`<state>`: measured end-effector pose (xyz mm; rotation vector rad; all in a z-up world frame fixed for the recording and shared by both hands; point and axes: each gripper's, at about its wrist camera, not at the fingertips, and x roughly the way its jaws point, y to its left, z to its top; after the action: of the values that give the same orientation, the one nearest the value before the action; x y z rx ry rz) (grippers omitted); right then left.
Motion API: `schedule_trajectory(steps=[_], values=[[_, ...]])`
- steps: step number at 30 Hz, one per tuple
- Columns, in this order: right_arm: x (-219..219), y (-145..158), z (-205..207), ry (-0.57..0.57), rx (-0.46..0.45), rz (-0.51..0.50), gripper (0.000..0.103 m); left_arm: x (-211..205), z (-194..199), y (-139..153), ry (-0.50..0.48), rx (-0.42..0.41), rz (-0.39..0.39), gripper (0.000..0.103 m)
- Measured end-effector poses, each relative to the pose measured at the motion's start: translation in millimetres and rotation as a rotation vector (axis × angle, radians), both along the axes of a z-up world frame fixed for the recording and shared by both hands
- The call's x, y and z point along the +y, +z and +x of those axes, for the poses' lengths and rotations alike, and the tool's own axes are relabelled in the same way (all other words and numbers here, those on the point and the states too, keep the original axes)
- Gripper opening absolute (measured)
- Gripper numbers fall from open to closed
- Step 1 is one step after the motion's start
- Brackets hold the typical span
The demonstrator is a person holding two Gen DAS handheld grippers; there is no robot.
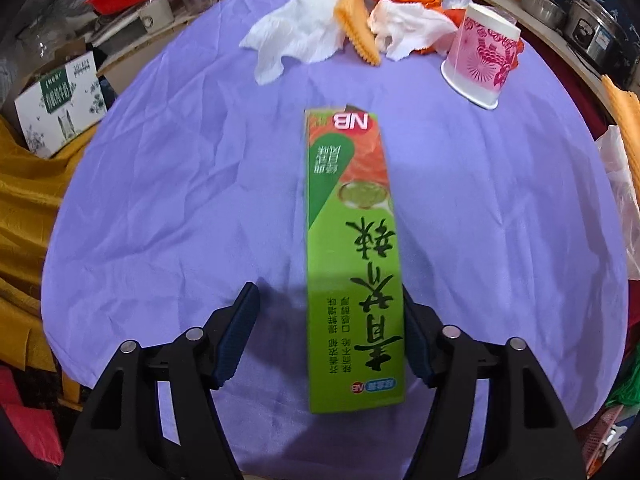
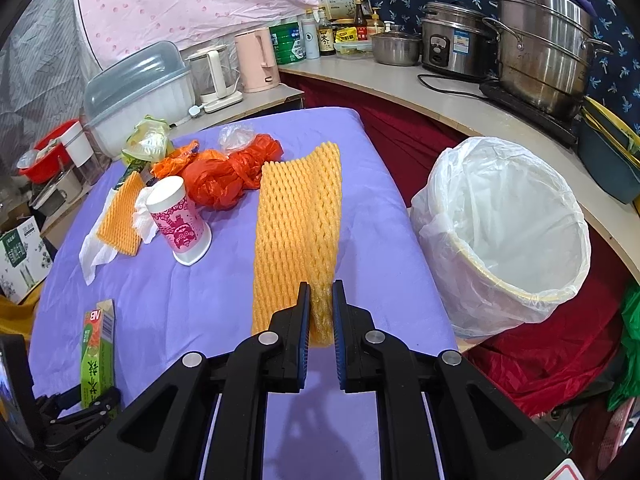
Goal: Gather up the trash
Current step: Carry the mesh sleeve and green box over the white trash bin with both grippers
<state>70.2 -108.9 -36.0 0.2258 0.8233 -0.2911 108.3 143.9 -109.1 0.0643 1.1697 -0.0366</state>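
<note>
Trash lies scattered on a purple-covered bench (image 2: 192,304), with a bin (image 2: 516,236) lined in a white bag standing off its right edge. The right gripper (image 2: 321,312) is clamped narrow on the near end of an orange foam net (image 2: 298,224), which stretches away from it toward the far side of the bench. The bin mouth is just to the right of the net, open and facing up. To do this step well, lift the net clear of the cloth, carry it right until its hanging length is over the bin mouth, and only then let go, so the light foam does not catch on the bag's rim. The left gripper (image 1: 330,336) stands wide around the near end of a long green box (image 1: 352,248) lying flat; one pad seems to touch the box's right edge, the other stands apart on the left, so nothing is gripped yet. It should centre on the box before closing. Farther off lie white tissues (image 1: 300,36), a second foam net (image 1: 358,28), an upturned pink cup (image 2: 180,220) and orange plastic bags (image 2: 228,176), all still to collect.
</note>
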Motion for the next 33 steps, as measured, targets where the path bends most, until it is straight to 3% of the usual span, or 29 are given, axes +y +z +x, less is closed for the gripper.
schedule_trajectory(steps=[1, 2, 7, 20, 33], values=[[-0.2, -0.3, -0.1, 0.000, 0.001, 0.001, 0.010, -1.7, -0.2, 0.6, -0.011, -0.003, -0.002, 0.052], [-0.2, -0.5, -0.4, 0.000, 0.001, 0.001, 0.010, -3.7, -0.7, 1.7, -0.022, -0.007, -0.003, 0.037], [0.0, 1.0, -1.6, -0.001, -0.005, 0.000, 0.010, -14.6, -3.5, 15.6, -0.057, -0.029, -0.008, 0.037], [-25.4, 32.9, -22.4, -0.057, -0.094, -0.008, 0.010, -68.2, -15.9, 102.0, -0.197, -0.211, -0.076, 0.037], [-128.4, 35.8, -62.4, -0.286, -0.101, -0.024, 0.010, -224.0, -24.0, 136.5, -0.567, -0.217, -0.170, 0.037]])
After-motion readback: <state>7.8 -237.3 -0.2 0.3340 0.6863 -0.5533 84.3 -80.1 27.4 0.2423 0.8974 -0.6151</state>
